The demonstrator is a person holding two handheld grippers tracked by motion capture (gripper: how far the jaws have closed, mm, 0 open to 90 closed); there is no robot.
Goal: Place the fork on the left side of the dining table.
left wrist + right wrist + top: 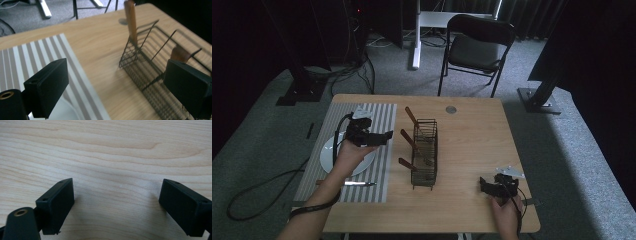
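Three brown wooden-handled utensils (408, 142) are standing tilted in the black wire rack (424, 152) at frame centre, light, stiff, best pinched on the smooth handle, while the left gripper (384, 136) is hovering wide-open and empty just left.

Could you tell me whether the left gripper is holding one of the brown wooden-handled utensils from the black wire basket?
No, the left gripper has its jaws wide apart with nothing between them, short of the black wire basket.
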